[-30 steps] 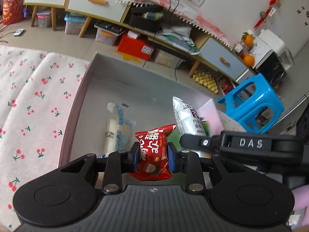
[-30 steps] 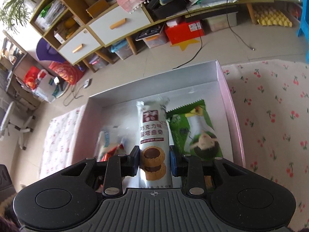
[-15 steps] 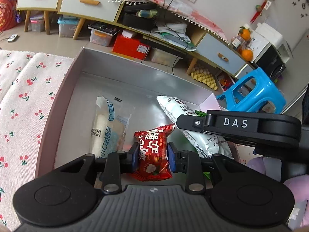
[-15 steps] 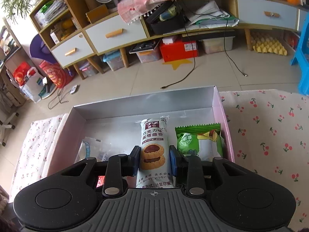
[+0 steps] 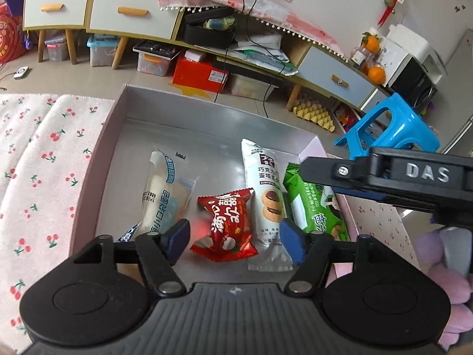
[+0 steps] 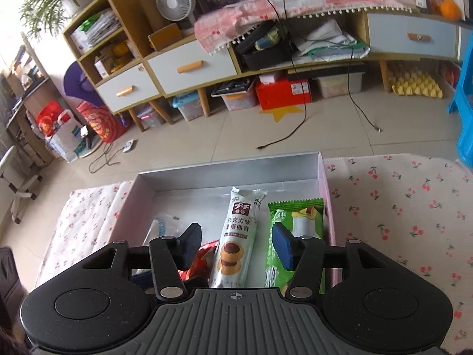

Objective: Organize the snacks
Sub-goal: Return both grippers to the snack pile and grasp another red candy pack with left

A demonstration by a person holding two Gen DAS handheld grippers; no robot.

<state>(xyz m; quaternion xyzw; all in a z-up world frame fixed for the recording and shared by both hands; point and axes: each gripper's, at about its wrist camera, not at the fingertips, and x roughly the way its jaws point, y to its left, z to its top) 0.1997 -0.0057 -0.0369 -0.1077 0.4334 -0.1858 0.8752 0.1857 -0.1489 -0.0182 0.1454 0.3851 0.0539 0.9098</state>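
Now four crinkly foil snack packets lie side by side in a shallow silver-lined box with pale pink outer walls.

Left hand-held gripper: its blue-padded jaws are opening, clear of the glossy red candy-shaped packet lying flat between them. Right hand-held gripper: jaws likewise opening, free of the long white biscuit sleeve that lies lengthwise between its pads. A translucent white bread packet sits toward the box's left wall; a green wrapper with a zigzag-cut end rests against the right wall, touching the sleeve. The box lies on a soft fleecy cherry-print cloth covering the table.
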